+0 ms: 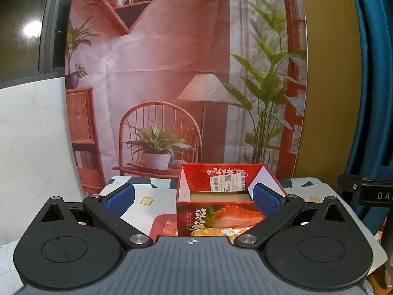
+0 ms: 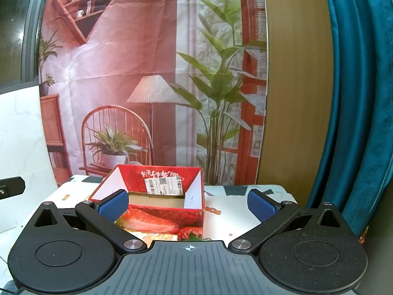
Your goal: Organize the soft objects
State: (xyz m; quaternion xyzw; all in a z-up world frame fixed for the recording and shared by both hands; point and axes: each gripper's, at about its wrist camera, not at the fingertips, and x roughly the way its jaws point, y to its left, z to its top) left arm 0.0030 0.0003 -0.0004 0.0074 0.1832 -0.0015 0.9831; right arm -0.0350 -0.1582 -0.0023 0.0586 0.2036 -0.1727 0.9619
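Left wrist view: the left gripper (image 1: 194,199) is held spread wide with nothing between its pads, tilted down toward the open red box (image 1: 221,196) on the table (image 1: 147,194). The right gripper (image 2: 189,202) is likewise released and empty, the box (image 2: 157,204) just ahead of its left pad. No soft objects can be seen, so the task is judged barely begun; next, one must be found and grasped for the box.
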